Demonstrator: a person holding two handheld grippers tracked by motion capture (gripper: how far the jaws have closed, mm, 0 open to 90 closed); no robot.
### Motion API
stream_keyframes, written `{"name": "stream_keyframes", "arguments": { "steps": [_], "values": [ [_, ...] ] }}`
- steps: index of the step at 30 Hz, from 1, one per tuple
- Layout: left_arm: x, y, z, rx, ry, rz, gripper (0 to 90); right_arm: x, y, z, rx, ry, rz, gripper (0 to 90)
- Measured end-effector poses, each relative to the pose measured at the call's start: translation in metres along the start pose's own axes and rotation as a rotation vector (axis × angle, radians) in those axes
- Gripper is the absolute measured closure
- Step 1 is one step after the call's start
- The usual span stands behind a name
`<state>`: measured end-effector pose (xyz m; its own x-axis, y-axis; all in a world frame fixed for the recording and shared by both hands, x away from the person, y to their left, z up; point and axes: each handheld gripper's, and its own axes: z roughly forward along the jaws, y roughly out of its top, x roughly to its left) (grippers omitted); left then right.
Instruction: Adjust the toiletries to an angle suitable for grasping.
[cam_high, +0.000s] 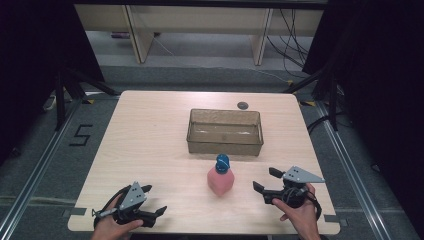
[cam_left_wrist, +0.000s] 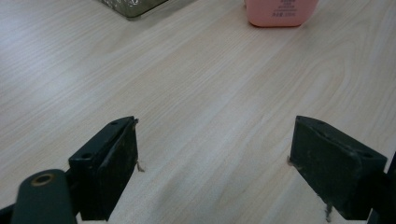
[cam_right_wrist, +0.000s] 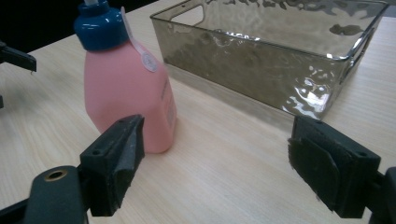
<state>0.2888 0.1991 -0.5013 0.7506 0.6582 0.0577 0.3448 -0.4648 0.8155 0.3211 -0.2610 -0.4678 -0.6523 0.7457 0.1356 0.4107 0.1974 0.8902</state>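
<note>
Pink plastic bottle with blue cap (cam_high: 220, 177) standing upright on pale wooden table (cam_high: 150, 135), just before clear rippled rectangular bin (cam_high: 225, 132), left gripper (cam_high: 156, 200) and right gripper (cam_high: 265, 180) both gaping wide, gripping nothing.

Before you lies a pale wooden table (cam_high: 150, 145) with a small dark round disc (cam_high: 243, 105) near its far edge. Pale furniture legs (cam_high: 138, 35) and loose cables (cam_high: 292, 45) stand on the grey floor beyond.
</note>
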Motion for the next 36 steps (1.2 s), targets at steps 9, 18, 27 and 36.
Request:
{"name": "stream_keyframes", "arguments": {
  "steps": [9, 18, 27, 36],
  "values": [
    [0.0, 0.0, 0.0, 0.001, -0.002, -0.002, 14.9, 0.007, 0.004, 0.003, -0.009, 0.025, -0.038, 16.7],
    [0.003, 0.0, 0.0, 0.017, -0.006, 0.021, 14.9, 0.016, 0.01, 0.008, -0.027, 0.061, -0.032, 15.8],
    [0.002, 0.0, 0.002, 0.004, 0.009, -0.003, 14.9, 0.026, 0.016, 0.011, -0.031, 0.085, -0.028, 15.9],
    [0.001, 0.0, 0.003, 0.0, 0.007, -0.015, 14.9, 0.03, 0.021, 0.016, -0.049, 0.103, -0.083, 16.4]
  ]
}}
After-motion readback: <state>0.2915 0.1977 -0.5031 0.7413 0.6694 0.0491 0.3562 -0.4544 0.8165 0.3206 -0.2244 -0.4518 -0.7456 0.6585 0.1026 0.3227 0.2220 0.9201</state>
